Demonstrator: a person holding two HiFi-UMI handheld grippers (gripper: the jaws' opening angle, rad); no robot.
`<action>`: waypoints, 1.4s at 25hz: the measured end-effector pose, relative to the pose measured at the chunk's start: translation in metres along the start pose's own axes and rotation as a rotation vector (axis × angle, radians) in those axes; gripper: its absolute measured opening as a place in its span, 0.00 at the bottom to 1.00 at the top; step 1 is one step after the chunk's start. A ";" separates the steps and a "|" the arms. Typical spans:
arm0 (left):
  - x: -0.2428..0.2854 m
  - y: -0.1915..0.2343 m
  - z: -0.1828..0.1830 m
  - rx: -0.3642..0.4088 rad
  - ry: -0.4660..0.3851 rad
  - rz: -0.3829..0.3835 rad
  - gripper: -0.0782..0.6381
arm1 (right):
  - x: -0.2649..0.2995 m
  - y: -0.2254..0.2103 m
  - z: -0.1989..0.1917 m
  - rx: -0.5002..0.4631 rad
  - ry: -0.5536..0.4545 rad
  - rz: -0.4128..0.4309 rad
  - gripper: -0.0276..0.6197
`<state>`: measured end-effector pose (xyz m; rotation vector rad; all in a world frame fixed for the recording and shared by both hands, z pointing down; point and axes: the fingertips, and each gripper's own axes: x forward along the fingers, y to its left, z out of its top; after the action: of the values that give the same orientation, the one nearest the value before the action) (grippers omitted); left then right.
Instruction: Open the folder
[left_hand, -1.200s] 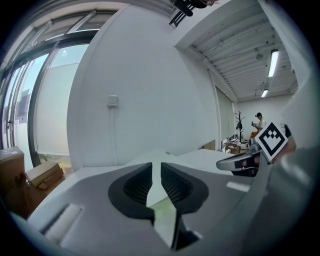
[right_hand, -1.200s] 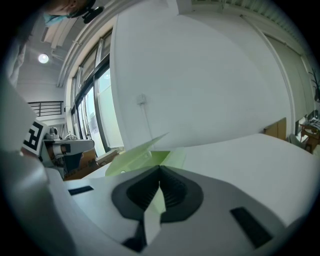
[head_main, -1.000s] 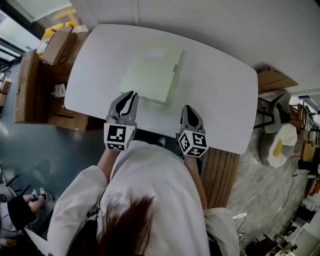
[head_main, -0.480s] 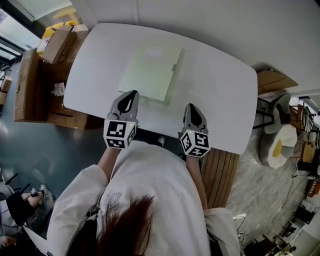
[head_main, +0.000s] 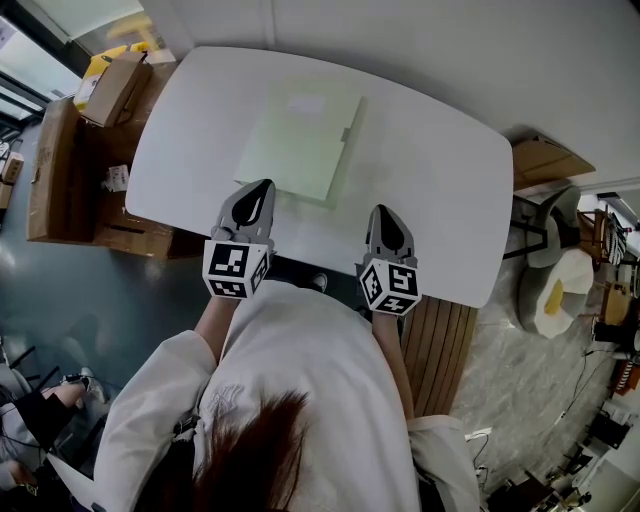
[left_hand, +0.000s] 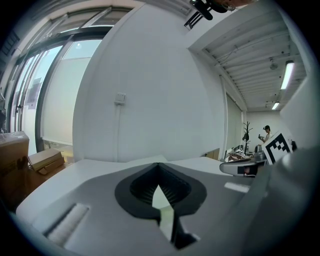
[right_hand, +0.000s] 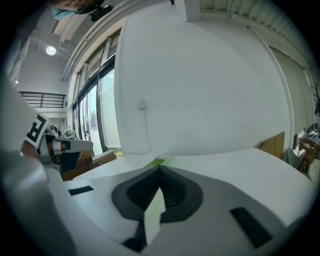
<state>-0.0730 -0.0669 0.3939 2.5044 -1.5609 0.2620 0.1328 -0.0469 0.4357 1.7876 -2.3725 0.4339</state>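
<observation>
Hovering pre-approach, left hand-held gripper (head_main: 262, 188) and right hand-held gripper (head_main: 386, 212) both pressed together and empty; closed green folder (head_main: 300, 145) lies flat on tabletop (head_main: 430, 180) just beyond the left one, and the next move probably needs spread jaws at the cover's edge.

Holding the left gripper (head_main: 257, 191) and the right gripper (head_main: 385, 213) side by side, pointing forward and slightly down — pressing each pair of jaws together, stretching both forearms ahead.
</observation>
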 end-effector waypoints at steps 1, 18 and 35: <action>0.000 0.000 0.002 0.000 -0.002 -0.001 0.12 | -0.001 0.001 0.002 -0.003 -0.001 0.003 0.05; -0.019 -0.030 0.028 0.003 -0.067 0.005 0.12 | -0.035 -0.001 0.034 -0.041 -0.058 0.040 0.05; -0.037 -0.065 0.063 0.076 -0.126 -0.059 0.12 | -0.089 0.019 0.049 -0.030 -0.094 0.070 0.05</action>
<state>-0.0276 -0.0219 0.3199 2.6682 -1.5471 0.1615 0.1429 0.0239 0.3616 1.7527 -2.4971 0.3273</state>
